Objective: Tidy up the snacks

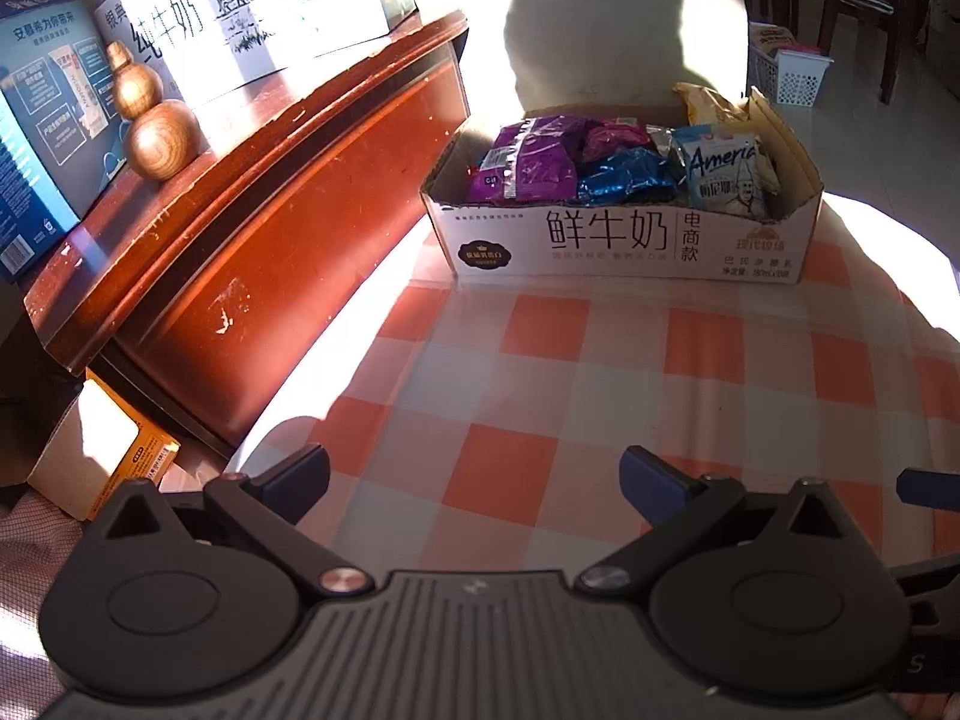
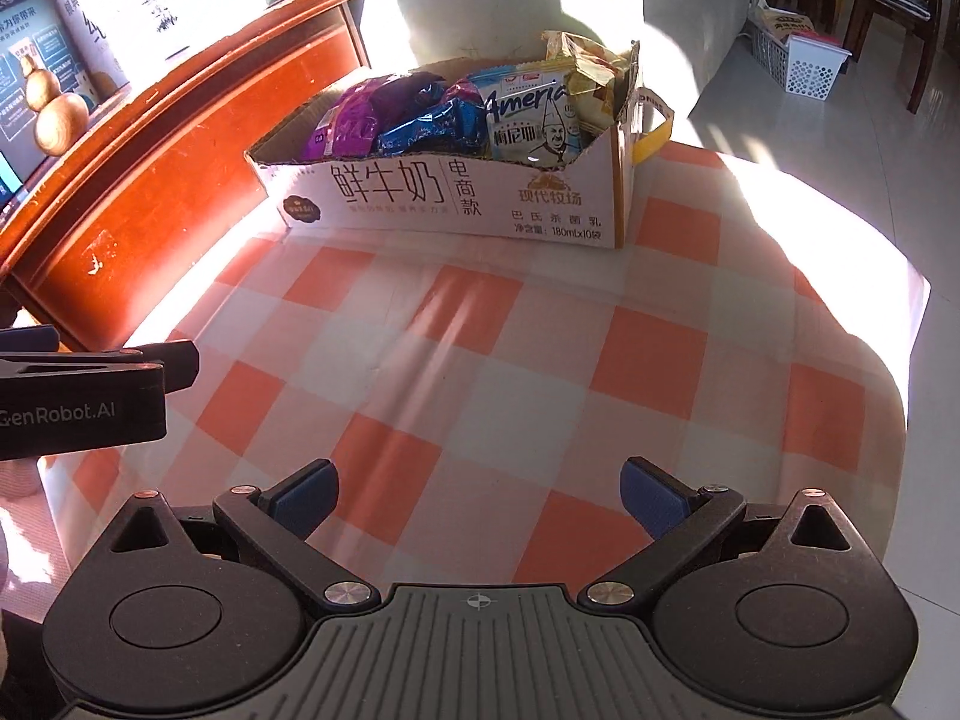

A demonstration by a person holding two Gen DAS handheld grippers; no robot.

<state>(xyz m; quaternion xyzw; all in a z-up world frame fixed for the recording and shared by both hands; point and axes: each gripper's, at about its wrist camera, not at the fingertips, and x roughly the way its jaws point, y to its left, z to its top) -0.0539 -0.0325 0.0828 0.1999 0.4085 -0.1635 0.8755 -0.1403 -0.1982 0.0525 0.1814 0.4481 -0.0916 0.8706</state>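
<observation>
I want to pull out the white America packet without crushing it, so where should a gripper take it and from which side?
Probably from above, by the top sealed edge of the America packet. It stands upright in the milk carton box, wedged against neighbouring packets, so only its top is free.

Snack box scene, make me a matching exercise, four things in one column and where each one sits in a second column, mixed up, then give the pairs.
Things:
1. purple pack
2. yellow bag
3. gourd
4. white basket

Places:
A. on the floor, far right
B. at the left end of the box
C. on the red wooden cabinet
D. at the right end of the box, at the back

Pairs: 1-B, 2-D, 3-C, 4-A
</observation>
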